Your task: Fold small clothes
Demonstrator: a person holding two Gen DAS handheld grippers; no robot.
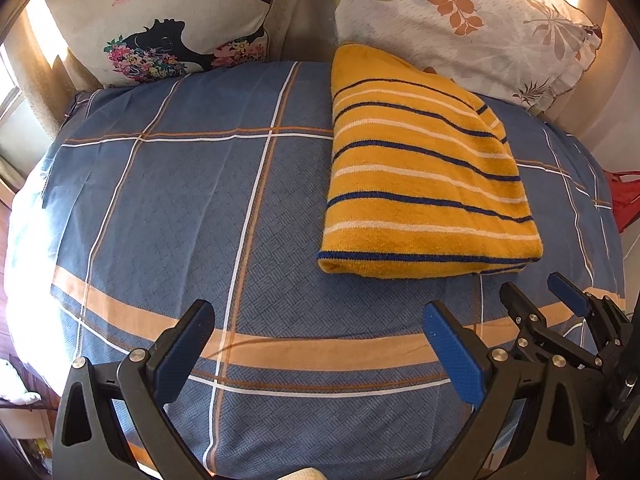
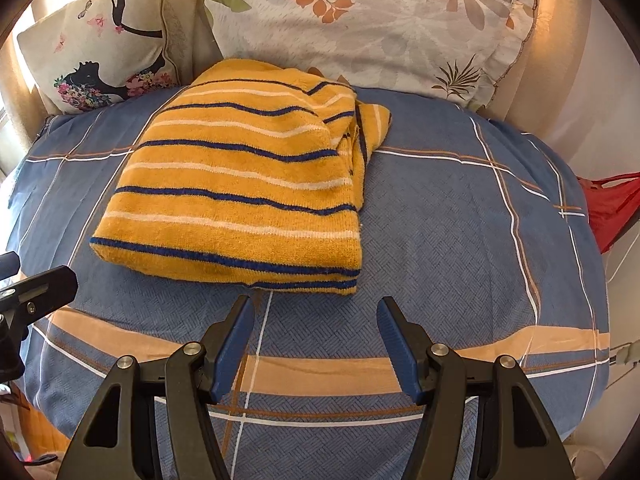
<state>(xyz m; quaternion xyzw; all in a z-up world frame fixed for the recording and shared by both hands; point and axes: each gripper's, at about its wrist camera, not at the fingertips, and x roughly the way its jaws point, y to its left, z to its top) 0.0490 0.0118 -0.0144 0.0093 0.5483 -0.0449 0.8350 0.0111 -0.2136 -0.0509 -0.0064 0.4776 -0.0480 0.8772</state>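
A bed covered in a blue checked sheet with orange and white lines fills the left wrist view, with two printed pillows propped along its far edge and sunlight on the wall behind. A yellow sweater with blue and white stripes lies folded into a thick oblong on the right half of the bed, its far end touching the leaf-print pillow. The left gripper hangs above bare sheet, jaws spread wide with nothing between them; the right gripper shows at the lower right, just beside the sweater's near edge, also released and empty. In the right wrist view the sweater sits left of centre, and the right gripper hovers just short of its near hem, jaws apart and holding nothing. Only this view shows the loose layers and a bunched sleeve along the sweater's right side; only the other shows how much clear sheet lies to its left. A red item sits off the bed's right edge. The sweater looks already folded lengthwise; the likely next move is pinching both near corners and carrying them toward the pillows, keeping the loose side layers aligned.
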